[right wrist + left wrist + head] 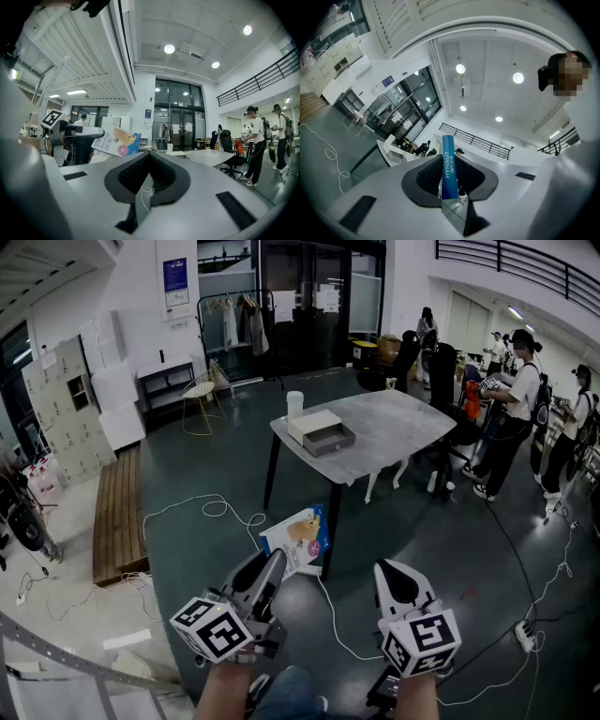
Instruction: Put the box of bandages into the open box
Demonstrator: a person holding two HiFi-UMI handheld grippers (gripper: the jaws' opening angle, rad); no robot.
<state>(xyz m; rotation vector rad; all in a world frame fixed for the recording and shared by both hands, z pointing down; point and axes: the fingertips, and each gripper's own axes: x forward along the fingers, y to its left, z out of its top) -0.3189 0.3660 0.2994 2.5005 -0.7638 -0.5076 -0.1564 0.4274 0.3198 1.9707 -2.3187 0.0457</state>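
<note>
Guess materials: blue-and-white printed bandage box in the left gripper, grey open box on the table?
Blue-and-white bandage box: thin printed cardboard, slightly glossy; flat panels, crisp edges, colour print. Grey open box: probably matte rigid cardboard, thin straight walls; too small to be sure.

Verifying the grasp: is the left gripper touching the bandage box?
Touching. The left gripper view shows the left gripper clamped on the bandage box, pads against its faces.

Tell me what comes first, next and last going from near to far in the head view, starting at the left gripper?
From near to far: left gripper → box of bandages → open box → white cup → clothes rack.
</note>
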